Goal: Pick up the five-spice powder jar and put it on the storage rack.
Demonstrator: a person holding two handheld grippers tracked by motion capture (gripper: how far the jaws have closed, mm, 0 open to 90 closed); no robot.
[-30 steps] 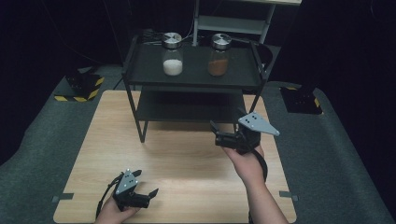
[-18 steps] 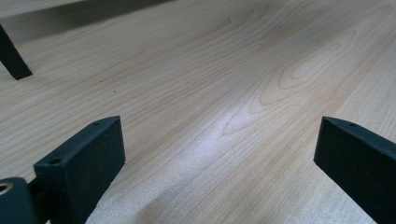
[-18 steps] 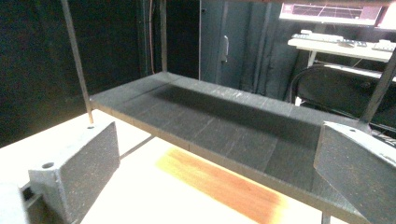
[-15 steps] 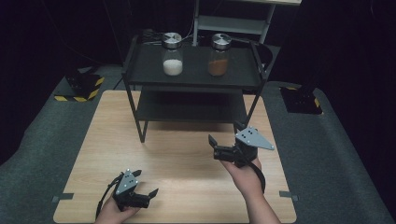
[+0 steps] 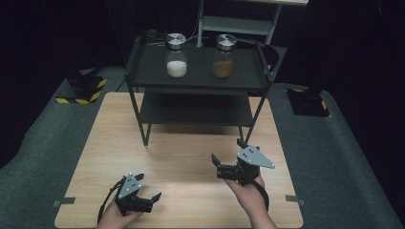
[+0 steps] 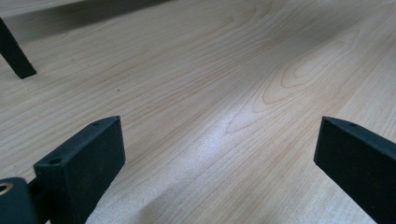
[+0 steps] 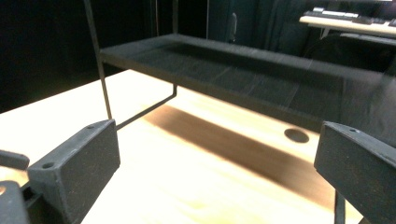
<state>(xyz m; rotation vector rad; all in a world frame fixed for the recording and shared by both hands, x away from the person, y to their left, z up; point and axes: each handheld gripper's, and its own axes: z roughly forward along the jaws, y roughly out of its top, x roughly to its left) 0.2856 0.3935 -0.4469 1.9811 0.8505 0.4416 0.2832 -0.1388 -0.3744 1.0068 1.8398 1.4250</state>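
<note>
Two glass jars stand on the top shelf of a black two-tier metal rack at the far edge of the wooden tabletop in the high view. The jar of white powder sits toward the shelf's left half, the jar of brown powder toward its right half, well apart from each other; each has a metal lid. The lower shelf is bare. The left gripper is near the tabletop's near-left corner, held in a hand that enters from the bottom edge, its jaws spread and pointing right, with nothing between them. The right gripper is toward the near-right part of the tabletop, just in front of the rack's right front leg, held in the other hand; its jaws are parted, empty, and point left. Grey carpet surrounds the tabletop.

Through the left gripper view, the two black jaws stand wide apart over bare pale wood grain, gripping nothing. The foot of a black rack leg rests on the wood at the upper left.

Through the right gripper view, the jaws are likewise wide apart and empty. Beyond them lies the rack's lower shelf, seen from low down, its shadow dark on the tabletop beneath it. A thin black upright rises at the left, and a small dark round spot shows on the wood.
</note>
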